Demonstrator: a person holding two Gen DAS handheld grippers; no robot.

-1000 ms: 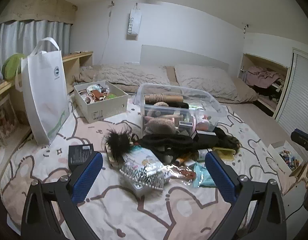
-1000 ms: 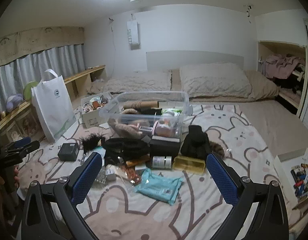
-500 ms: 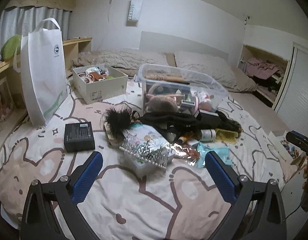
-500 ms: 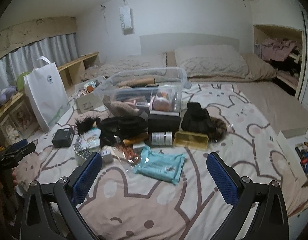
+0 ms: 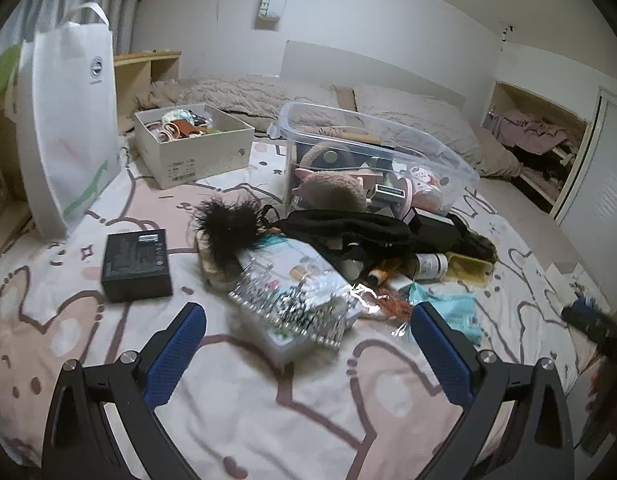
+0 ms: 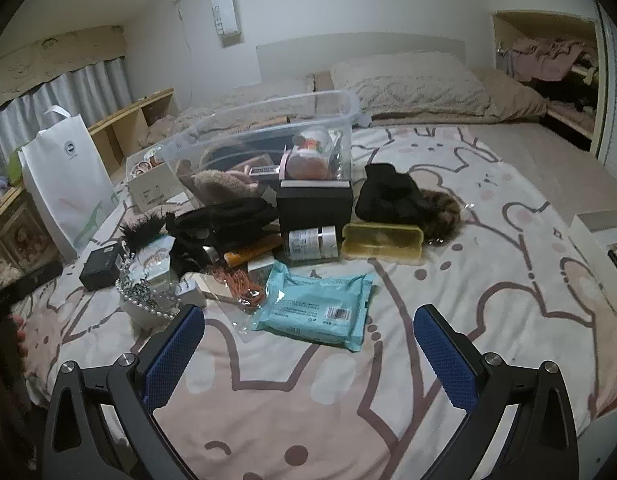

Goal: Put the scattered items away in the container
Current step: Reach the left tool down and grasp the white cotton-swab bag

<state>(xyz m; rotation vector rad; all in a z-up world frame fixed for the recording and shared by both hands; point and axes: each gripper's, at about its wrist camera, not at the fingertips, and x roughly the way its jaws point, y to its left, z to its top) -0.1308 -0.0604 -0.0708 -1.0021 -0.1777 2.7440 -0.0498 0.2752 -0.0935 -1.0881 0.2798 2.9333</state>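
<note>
A clear plastic bin (image 5: 436, 160) (image 6: 308, 116), partly filled, stands mid-bed. Scattered items lie in front of it: a silver tiara (image 5: 292, 304) (image 6: 148, 292), a black box (image 5: 135, 264) (image 6: 100, 266), a black feather puff (image 5: 228, 224), a teal wipes pack (image 6: 316, 308) (image 5: 448, 308), a yellow case (image 6: 382, 242), a white jar (image 6: 311, 243) and black cloth (image 6: 384, 192). My left gripper (image 5: 308, 320) is open and empty just short of the tiara. My right gripper (image 6: 308, 320) is open and empty just short of the wipes pack.
A white tote bag (image 5: 68, 128) (image 6: 68, 176) stands at the left bed edge. A white cardboard box (image 5: 196, 156) of small things sits beside the bin. Pillows (image 6: 412, 80) lie at the headboard. Another open box (image 6: 600, 224) sits off the bed's right side.
Both grippers have moved forward and lower toward the pile; the items look larger. Both stay open and empty.
</note>
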